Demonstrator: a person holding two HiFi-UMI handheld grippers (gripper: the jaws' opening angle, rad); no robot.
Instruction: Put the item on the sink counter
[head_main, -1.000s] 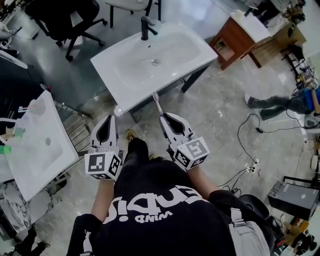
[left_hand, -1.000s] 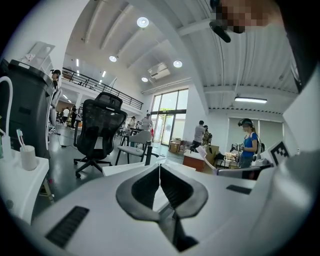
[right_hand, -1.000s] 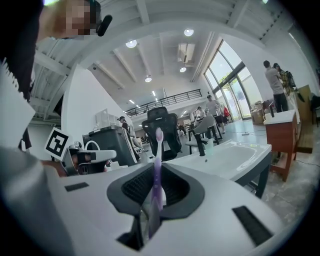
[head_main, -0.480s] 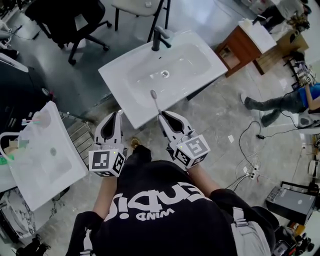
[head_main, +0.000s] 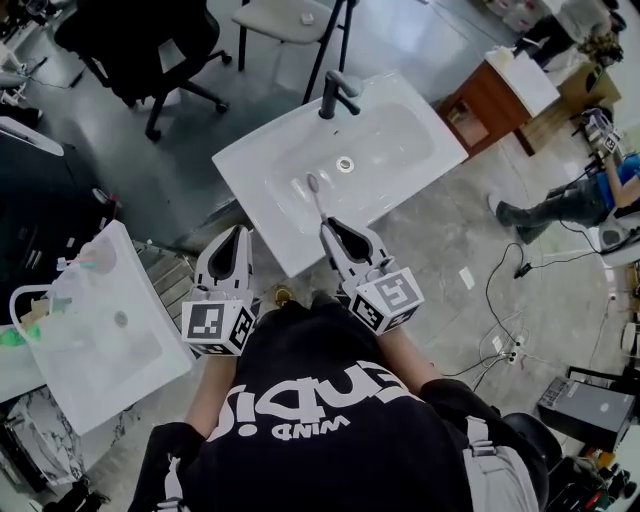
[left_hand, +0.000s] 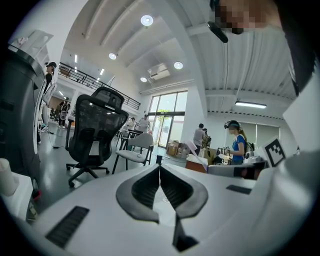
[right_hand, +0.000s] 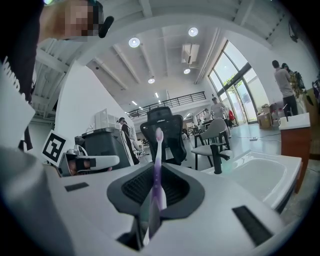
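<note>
My right gripper (head_main: 326, 229) is shut on a purple-and-white toothbrush (head_main: 316, 197). The brush sticks forward, and its head lies over the front rim of the white sink counter (head_main: 270, 160). In the right gripper view the toothbrush (right_hand: 158, 147) stands up between the shut jaws of the gripper (right_hand: 158, 172), with the black faucet (right_hand: 216, 157) to the right. The same faucet (head_main: 337, 95) stands at the basin's far edge. My left gripper (head_main: 242, 234) hangs shut and empty beside the right one, near the counter's front left corner. In its own view the left gripper (left_hand: 160, 168) shows jaws that meet with nothing between them.
A second white sink (head_main: 105, 320) stands at the left. A black office chair (head_main: 135, 40) and a grey chair (head_main: 290, 18) stand behind the counter. To the right are a wooden cabinet (head_main: 490, 95), a person (head_main: 565, 205) and floor cables (head_main: 500, 330).
The sink counter has drawn closer, coming down and to the right in the head view. The toothbrush head has passed from short of the front rim to over it. Both grippers stay shut.
</note>
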